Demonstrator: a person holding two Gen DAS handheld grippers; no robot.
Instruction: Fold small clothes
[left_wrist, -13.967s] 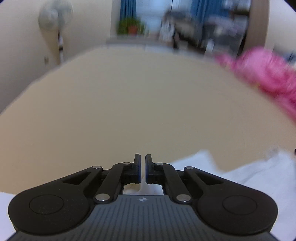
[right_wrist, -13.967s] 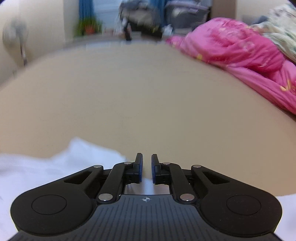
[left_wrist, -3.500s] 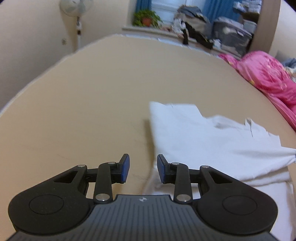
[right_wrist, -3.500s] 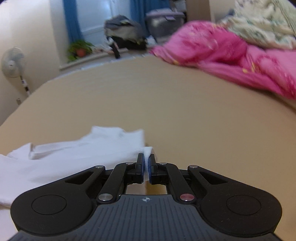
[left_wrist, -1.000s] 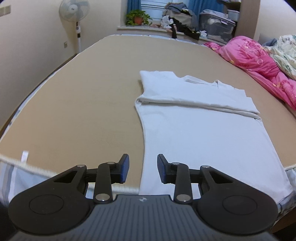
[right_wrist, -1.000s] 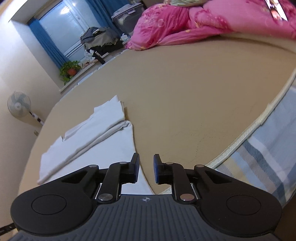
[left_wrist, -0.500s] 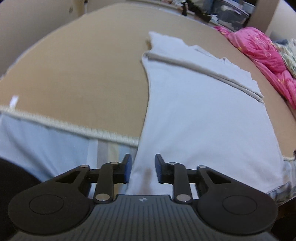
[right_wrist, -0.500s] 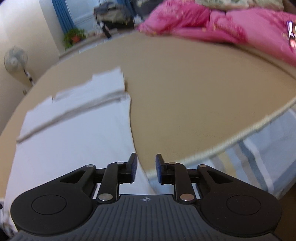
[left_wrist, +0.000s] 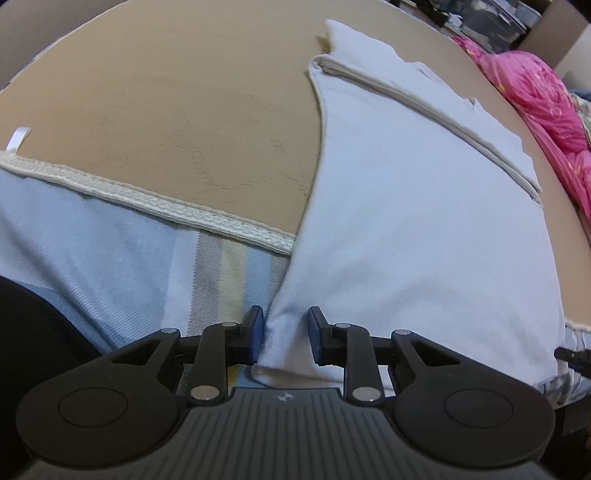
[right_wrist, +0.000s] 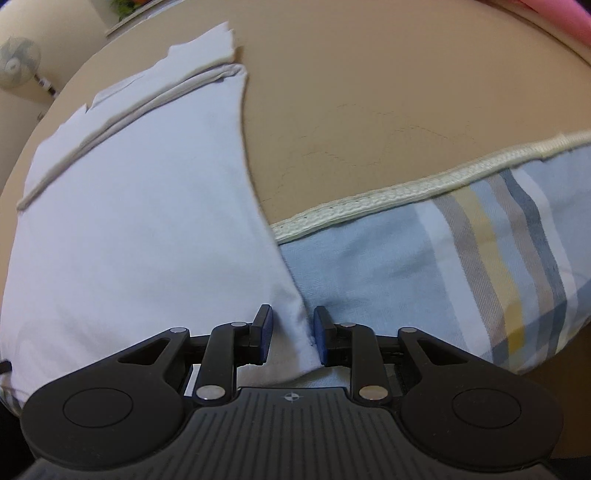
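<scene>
White shirt (left_wrist: 406, 229) unmarked, blank white tag (left_wrist: 16, 138) on mattress edge

I'm seeing a white shirt (left_wrist: 424, 221) on a tan mattress top (left_wrist: 166, 92), cream piping (right_wrist: 406, 188), pale blue sheet (right_wrist: 461, 258) striped grey and yellow, pink quilt (left_wrist: 535, 92) showing beyond

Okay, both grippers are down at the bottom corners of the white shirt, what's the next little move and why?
Probably close both grippers on the hem. The left gripper is closing with the shirt corner between its jaws, the right gripper is opening around the other corner, neither pinching yet. The top is already folded over.
</scene>
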